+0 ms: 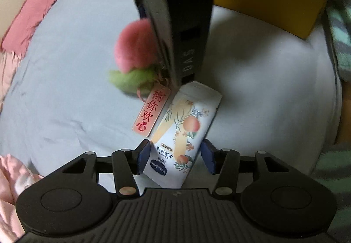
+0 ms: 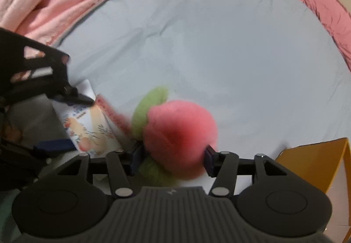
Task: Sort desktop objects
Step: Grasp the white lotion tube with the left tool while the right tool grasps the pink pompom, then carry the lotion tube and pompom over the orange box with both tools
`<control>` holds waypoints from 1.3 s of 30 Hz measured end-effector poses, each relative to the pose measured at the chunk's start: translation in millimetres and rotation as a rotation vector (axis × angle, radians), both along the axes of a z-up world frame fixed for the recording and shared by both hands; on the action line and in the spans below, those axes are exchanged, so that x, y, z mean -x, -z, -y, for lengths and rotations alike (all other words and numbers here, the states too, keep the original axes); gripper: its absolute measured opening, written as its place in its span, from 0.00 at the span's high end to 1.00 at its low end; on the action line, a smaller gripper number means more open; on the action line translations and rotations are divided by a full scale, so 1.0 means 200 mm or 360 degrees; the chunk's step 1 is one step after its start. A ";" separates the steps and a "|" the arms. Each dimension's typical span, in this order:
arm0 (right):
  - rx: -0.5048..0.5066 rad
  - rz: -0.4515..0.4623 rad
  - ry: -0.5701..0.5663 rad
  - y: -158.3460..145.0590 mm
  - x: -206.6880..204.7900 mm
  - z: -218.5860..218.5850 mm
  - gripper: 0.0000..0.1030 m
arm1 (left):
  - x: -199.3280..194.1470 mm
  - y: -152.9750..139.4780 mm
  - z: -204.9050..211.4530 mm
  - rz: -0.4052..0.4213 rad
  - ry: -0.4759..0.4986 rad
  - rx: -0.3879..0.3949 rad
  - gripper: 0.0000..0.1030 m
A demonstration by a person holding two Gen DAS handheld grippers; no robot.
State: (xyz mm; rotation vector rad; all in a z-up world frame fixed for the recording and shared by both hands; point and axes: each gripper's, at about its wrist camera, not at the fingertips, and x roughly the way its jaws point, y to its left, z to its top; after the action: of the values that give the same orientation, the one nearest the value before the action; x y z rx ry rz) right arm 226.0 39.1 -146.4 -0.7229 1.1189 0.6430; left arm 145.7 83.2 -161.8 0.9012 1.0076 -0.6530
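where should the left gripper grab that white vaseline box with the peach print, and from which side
Grip the white Vaseline box with the peach print across its two long narrow sides, at the near end by the blue logo, coming lengthwise from that end. It lies flat, tilted slightly, and the left gripper already straddles that end. The far end is crowded by the pink plush peach's red tag.
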 end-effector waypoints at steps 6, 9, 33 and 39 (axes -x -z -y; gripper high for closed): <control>-0.0033 -0.0069 0.0082 0.06 -0.07 0.02 0.57 | -0.05 -0.01 -0.04 -0.0052 -0.0037 0.0083 0.41; -0.0088 -0.0088 0.0139 0.02 -0.09 0.05 0.70 | -0.06 -0.07 -0.06 -0.0065 -0.0079 0.0141 0.54; -0.0396 -0.0062 0.0183 -0.16 -0.13 0.05 0.62 | -0.15 -0.38 -0.38 -0.0246 -0.0952 0.0636 0.82; -0.0345 -0.0028 0.0237 -0.08 -0.17 0.02 0.50 | -0.12 -0.39 -0.36 -0.0142 -0.0956 0.0637 0.82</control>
State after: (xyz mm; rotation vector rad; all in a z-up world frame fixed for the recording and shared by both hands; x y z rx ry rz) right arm 259.1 35.9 -130.8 -0.4450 1.0883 0.6333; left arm 169.5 155.0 -83.7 0.1952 1.1072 -0.3605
